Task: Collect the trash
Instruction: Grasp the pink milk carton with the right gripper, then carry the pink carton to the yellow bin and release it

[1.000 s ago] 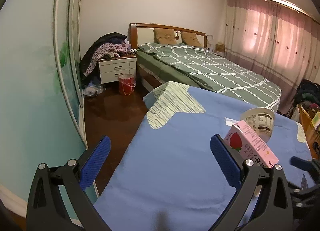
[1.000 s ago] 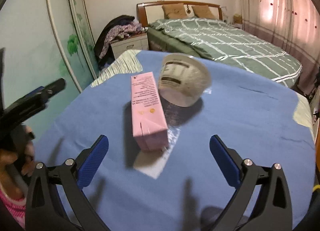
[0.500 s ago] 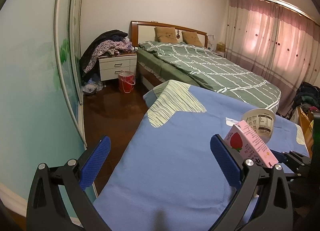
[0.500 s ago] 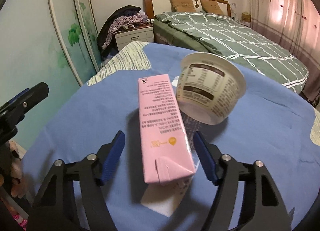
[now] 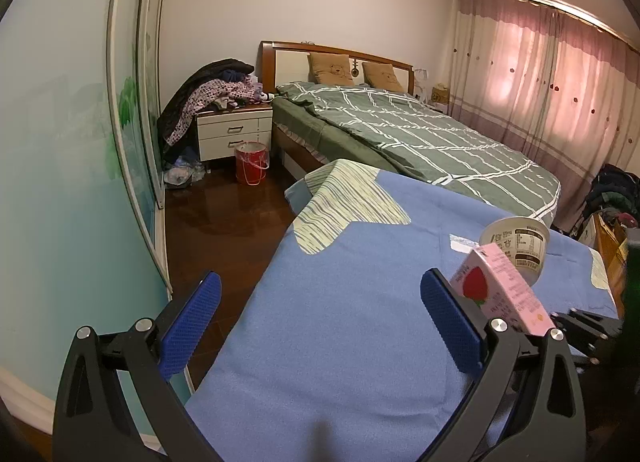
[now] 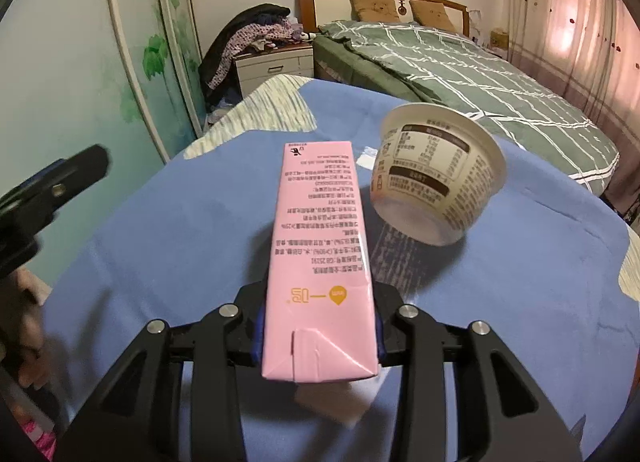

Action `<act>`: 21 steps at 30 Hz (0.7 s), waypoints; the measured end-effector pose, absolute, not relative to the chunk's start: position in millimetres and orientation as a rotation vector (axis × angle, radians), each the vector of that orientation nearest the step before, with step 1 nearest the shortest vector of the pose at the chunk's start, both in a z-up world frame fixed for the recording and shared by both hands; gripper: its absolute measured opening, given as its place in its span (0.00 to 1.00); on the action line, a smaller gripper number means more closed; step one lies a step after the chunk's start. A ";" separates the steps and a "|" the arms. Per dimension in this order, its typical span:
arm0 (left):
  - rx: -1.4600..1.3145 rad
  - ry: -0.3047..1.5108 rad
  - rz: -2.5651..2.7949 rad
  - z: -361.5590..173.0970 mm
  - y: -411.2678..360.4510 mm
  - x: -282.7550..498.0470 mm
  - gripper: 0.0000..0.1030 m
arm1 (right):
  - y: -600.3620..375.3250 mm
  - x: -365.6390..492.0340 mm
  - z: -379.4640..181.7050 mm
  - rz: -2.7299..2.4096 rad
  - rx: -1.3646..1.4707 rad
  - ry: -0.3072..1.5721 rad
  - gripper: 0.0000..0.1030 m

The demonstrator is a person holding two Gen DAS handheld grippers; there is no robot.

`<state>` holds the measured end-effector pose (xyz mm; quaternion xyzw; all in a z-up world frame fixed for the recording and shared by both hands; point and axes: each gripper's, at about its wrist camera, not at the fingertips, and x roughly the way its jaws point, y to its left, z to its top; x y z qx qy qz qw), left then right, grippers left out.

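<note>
- Right gripper (image 6: 319,336): clamped on pink carton (image 6: 318,258), above blue cloth (image 6: 180,238).
- Left gripper (image 5: 320,322): fingers wide apart, holding nothing.
- Paper cup (image 6: 438,177): on its side, just beside carton.

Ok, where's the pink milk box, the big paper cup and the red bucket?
pink milk box (image 6: 320,238), right wrist view, on its printed top face.
big paper cup (image 6: 440,177), right wrist view, on its labelled side wall.
red bucket (image 5: 251,163), left wrist view, on its front wall.
</note>
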<state>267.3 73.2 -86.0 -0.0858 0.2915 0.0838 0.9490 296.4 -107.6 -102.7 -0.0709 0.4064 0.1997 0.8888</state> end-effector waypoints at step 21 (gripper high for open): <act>-0.123 0.599 0.134 -87.6 61.1 268.5 0.95 | -279.5 163.8 -81.0 0.130 0.118 0.763 0.35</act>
